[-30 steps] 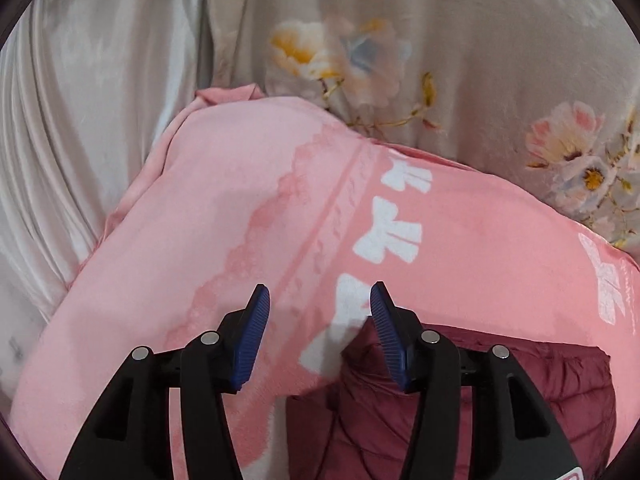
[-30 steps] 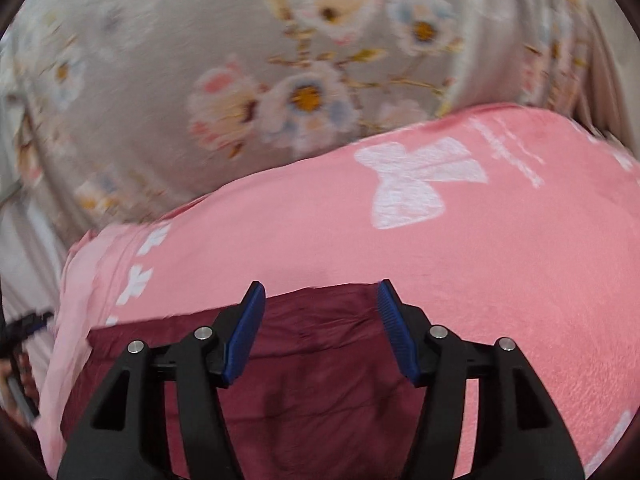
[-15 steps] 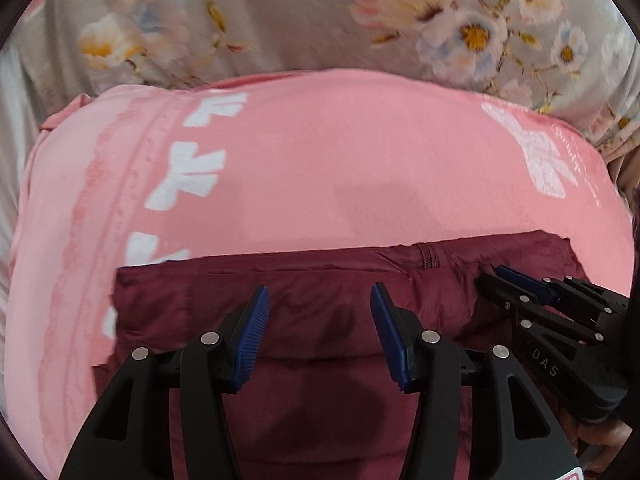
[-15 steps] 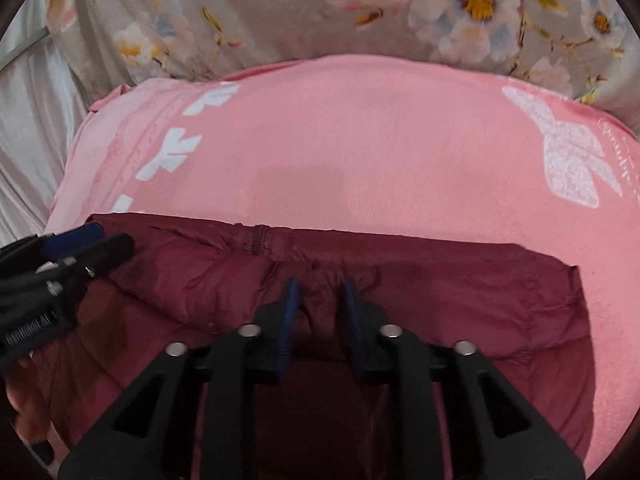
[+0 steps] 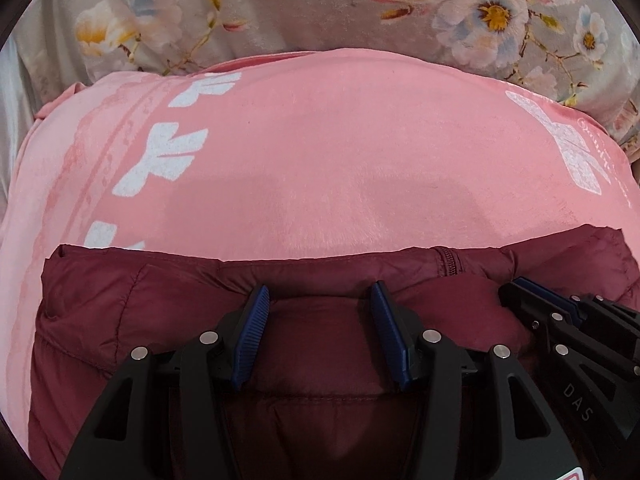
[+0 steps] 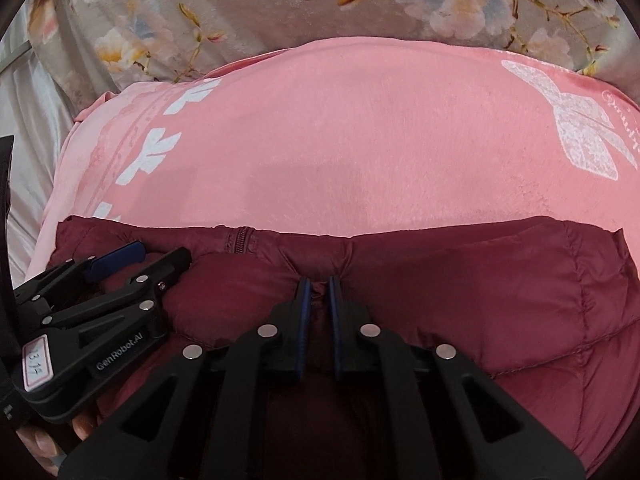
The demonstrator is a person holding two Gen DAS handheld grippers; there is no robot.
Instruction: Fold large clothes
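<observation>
Right gripper (image 6: 318,286) pinches the maroon jacket (image 6: 480,292), angled down.

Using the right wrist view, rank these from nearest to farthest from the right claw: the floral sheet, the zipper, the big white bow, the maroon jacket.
1. Maroon jacket: pinched in the right claw.
2. Zipper: up and left, on the jacket's far edge.
3. Big white bow: far right, on the pink blanket.
4. Floral sheet: along the top, beyond the blanket.

Both wrist views close, angled down; share maroon jacket (image 5: 132,304), probably same edge.
</observation>
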